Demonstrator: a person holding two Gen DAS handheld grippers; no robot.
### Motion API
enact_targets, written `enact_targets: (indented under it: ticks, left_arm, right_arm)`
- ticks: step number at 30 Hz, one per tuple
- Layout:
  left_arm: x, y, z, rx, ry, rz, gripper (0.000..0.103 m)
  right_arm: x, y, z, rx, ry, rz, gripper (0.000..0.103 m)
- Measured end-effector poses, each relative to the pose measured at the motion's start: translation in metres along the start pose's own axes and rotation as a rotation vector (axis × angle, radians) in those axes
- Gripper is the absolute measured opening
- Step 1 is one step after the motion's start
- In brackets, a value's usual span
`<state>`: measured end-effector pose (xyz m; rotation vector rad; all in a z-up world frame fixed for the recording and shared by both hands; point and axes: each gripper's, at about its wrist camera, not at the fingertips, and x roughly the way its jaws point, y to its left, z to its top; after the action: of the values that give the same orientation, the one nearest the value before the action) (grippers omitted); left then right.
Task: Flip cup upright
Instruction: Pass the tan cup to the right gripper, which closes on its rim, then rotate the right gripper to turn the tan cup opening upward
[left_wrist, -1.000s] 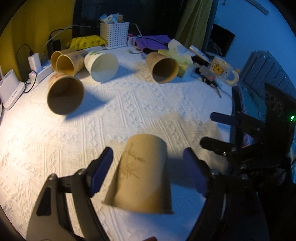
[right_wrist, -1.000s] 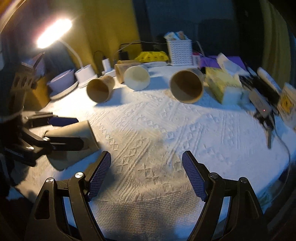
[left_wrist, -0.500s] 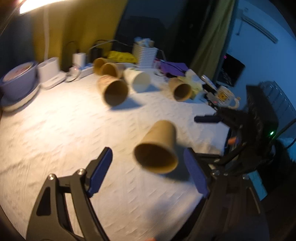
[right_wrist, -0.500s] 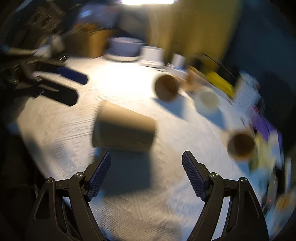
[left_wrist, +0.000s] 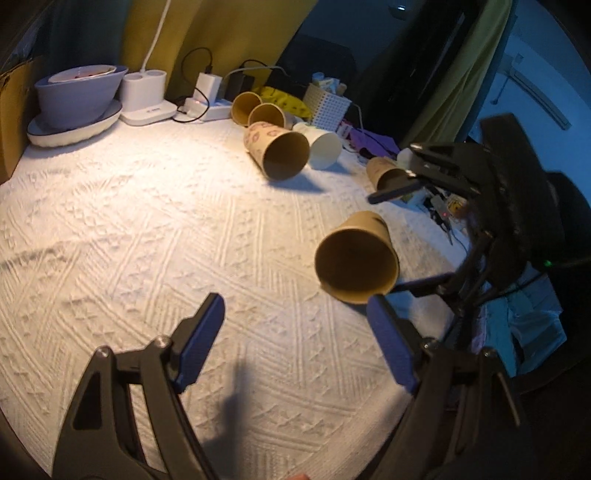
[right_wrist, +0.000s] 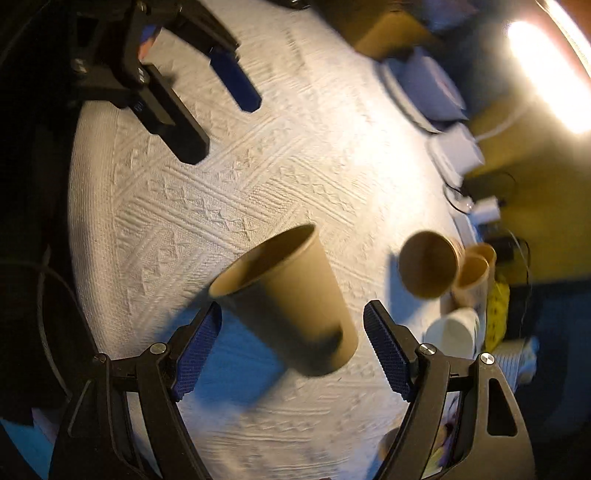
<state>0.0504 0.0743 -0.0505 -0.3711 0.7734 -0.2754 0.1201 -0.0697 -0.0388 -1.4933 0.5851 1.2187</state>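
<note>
Though no writing is legible, the tan paper cup (left_wrist: 357, 264) lies sideways on the white embossed worktop (left_wrist: 147, 229). Both the left gripper (left_wrist: 295, 339) and right gripper (right_wrist: 291, 350) gape, holding nothing.

- The counter (left_wrist: 147, 229) is covered by a white cloth with a raised woven pattern.
- A brown paper cup (left_wrist: 356, 254) lies on its side at about 3 o'clock of the left wrist view, mouth toward the camera.
- A patterned brown cup (left_wrist: 277, 151) lies on its side toward 1 o'clock, with a white cup (left_wrist: 321, 147) just beside it.
- Two more brown cups (left_wrist: 258, 110) lie behind these, near 12 o'clock.
- Another brown cup (left_wrist: 384, 171) lies at 2 o'clock.
- A bowl on a plate (left_wrist: 77, 99) sits at 10 o'clock.
- A white lamp base (left_wrist: 146, 99) stands at 11 o'clock, a power strip (left_wrist: 207, 107) beside it.
- A white lattice basket (left_wrist: 328, 107) stands near 1 o'clock.
</note>
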Motion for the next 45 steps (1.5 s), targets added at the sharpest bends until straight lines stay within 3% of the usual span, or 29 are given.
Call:
enact_targets:
  ticks: [12,22,32,45]
  left_arm:
    - [-0.007,0.011,-0.006,-0.013,0.018,-0.014,0.081]
    - [-0.01,0.013,-0.007,-0.024,0.02,-0.018,0.081]
    - [-0.011,0.008,0.0,-0.004,0.012,0.008,0.081]
    - [0.0,-0.008,0.008,0.024,0.006,0.058,0.081]
  right_arm:
    - [0.031,0.005,0.026,-0.183,0.152,0.104,0.082]
    - [0.037,-0.008,0.034,-0.15,0.159,0.111,0.075]
    - [0.015,-0.012,0.018,-0.004,0.044,0.088,0.075]
    - [-0.012,-0.037,-0.03,0.54,-0.278,0.075,0.075]
